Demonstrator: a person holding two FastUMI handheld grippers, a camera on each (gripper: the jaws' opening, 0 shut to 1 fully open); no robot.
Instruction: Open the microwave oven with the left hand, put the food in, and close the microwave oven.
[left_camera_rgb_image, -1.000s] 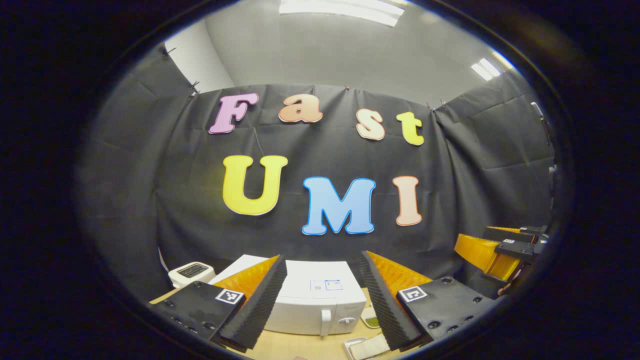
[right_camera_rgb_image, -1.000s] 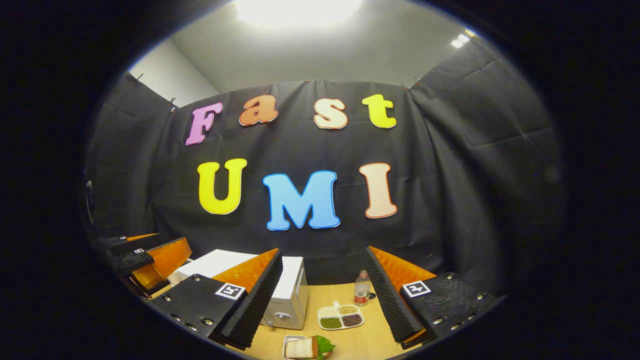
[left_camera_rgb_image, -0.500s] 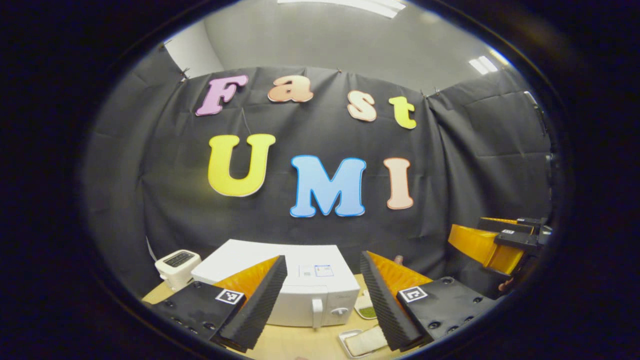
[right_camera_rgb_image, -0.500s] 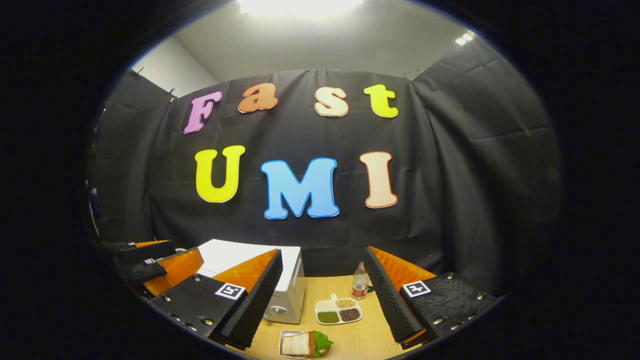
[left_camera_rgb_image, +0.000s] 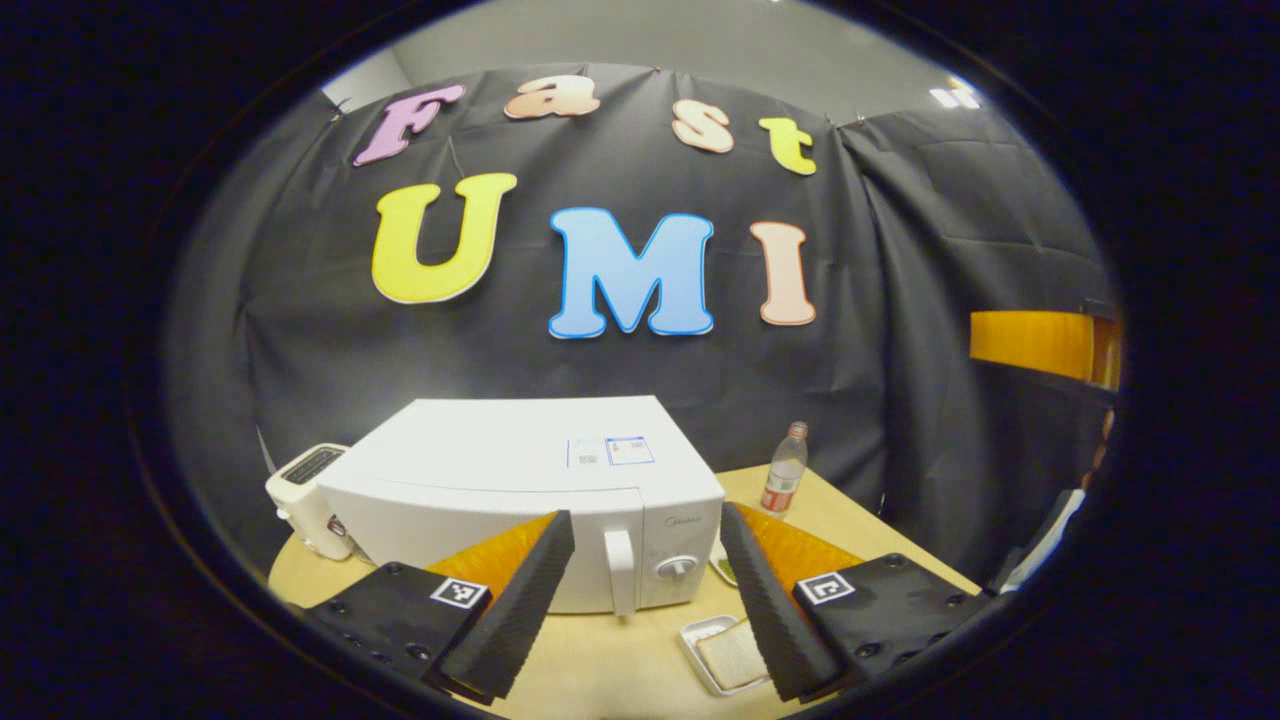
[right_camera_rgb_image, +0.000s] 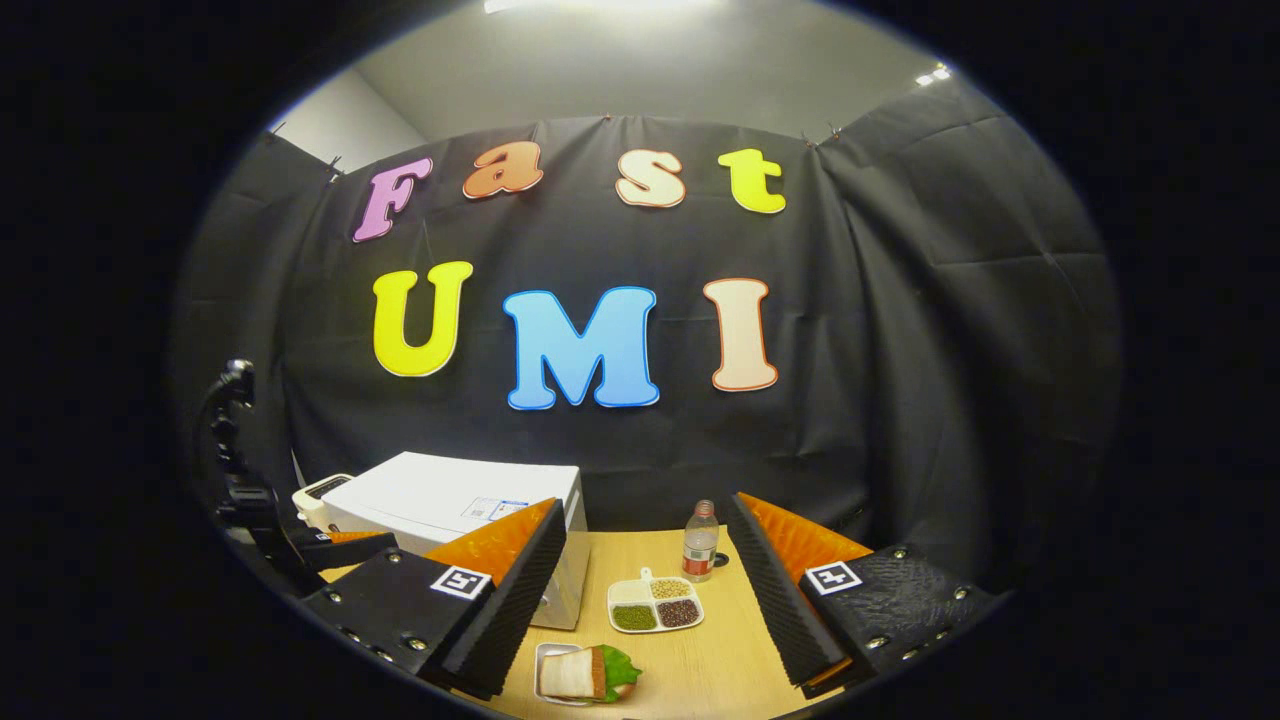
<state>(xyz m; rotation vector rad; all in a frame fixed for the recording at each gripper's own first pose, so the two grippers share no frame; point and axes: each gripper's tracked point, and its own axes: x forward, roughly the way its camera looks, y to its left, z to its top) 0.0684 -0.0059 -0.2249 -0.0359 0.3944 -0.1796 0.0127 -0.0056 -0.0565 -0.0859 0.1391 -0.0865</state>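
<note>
Left tool (left_camera_rgb_image: 648, 600) spread wide and empty, aimed at closed white microwave oven (left_camera_rgb_image: 520, 495), door handle (left_camera_rgb_image: 620, 570) between its fingers. Right tool (right_camera_rgb_image: 645, 600) likewise gaping, holding nothing. Sandwich (right_camera_rgb_image: 585, 674) on small tray, near edge of desk (right_camera_rgb_image: 720, 660), just right of microwave.

Black cloth wall (right_camera_rgb_image: 900, 350) hangs round my booth, far side & right, clipped along the top. Grey ceiling (right_camera_rgb_image: 600, 70) above w/ bright light panels. Light wood table (right_camera_rgb_image: 720, 670) near me.
</note>
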